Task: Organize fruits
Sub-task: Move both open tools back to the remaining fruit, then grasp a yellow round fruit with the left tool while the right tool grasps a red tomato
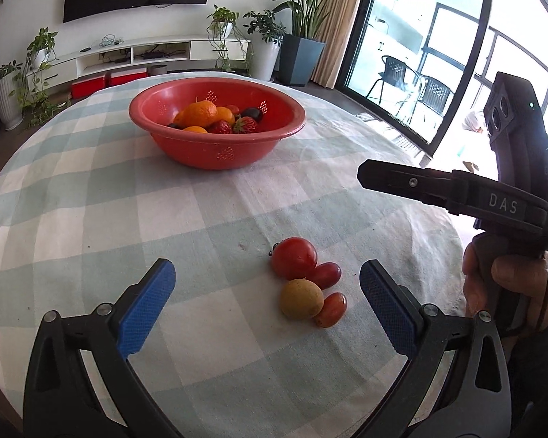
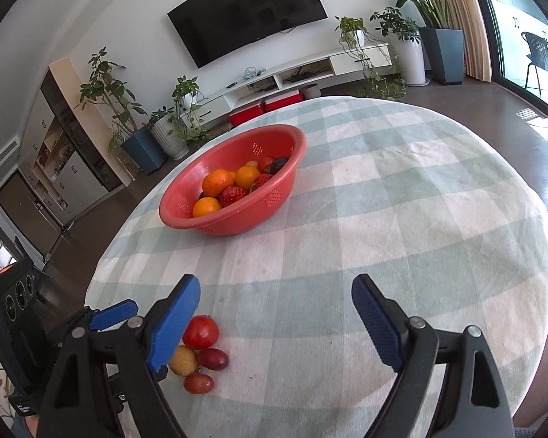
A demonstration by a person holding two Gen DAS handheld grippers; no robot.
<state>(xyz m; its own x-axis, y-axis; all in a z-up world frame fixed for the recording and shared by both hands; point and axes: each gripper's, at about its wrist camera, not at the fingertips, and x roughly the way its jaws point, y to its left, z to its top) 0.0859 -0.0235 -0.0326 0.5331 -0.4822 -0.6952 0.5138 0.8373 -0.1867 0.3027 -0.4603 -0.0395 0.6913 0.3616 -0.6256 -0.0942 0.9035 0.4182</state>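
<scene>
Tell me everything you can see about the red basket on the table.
The red basket is a round, shallow colander that looks plastic, with a flared rim and small patches of drain holes. It sits upright on the checked tablecloth, far from the loose fruit. Inside lie oranges, strawberries and dark fruit. Neither tool touches it.

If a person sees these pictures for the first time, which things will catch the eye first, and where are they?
First comes the red colander bowl, far on the checked tablecloth and filled with oranges and strawberries. Next is a small cluster lying near on the cloth: a red tomato, a yellow fruit and two reddish grapes. The left tongs stand open before this cluster, empty, and the right tongs are open beside it.
</scene>
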